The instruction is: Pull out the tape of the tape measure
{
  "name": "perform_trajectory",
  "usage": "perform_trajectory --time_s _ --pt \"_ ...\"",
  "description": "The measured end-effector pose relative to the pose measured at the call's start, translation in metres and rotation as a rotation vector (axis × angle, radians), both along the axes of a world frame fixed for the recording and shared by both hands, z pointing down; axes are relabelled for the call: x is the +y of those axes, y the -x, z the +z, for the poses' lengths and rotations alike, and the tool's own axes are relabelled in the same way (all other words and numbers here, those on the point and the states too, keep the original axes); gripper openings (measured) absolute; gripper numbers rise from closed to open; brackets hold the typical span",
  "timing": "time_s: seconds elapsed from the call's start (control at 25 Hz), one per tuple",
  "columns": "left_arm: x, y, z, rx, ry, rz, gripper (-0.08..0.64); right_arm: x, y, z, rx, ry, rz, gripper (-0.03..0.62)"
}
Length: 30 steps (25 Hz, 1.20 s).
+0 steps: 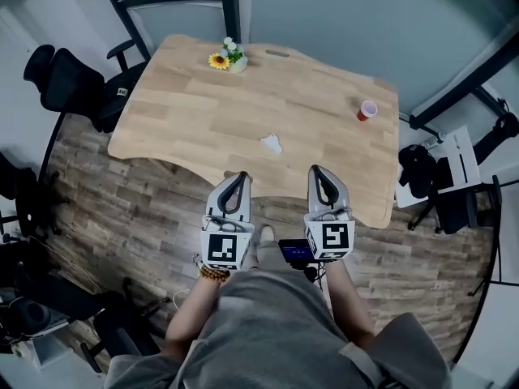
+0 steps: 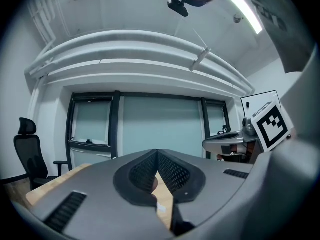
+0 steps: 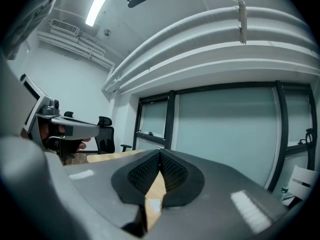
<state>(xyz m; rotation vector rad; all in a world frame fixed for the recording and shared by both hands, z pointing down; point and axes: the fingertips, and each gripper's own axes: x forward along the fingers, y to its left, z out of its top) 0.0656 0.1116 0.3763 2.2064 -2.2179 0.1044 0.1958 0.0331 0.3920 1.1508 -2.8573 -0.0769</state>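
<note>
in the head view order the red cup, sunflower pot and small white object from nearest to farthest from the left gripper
From the left gripper:
1. small white object, just ahead, mid-table
2. sunflower pot, at the far edge
3. red cup, off to the right

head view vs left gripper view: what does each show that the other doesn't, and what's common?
Head view only: the red cup on the far right of the tabletop, and the plank floor.
Left gripper view only: the ceiling light strip and the white ceiling beams.
Both: the wooden table, the left tongs with tips together and nothing between them, and the right tongs alongside.
</note>
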Motion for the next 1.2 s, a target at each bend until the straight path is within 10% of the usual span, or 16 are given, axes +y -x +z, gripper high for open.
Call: perform_trajectory --time_s 0.56,1.2 --pt "-0.077 0.048 0.028 -0.009 0.055 0.016 0.008 -0.092 0.016 0.038 0.071 0.063 0.049 0.011" --pt "-0.18 0.118 0.057 0.07 0.057 0.344 0.008 -0.153 0.084 0.033 0.216 0.058 0.196 0.011"
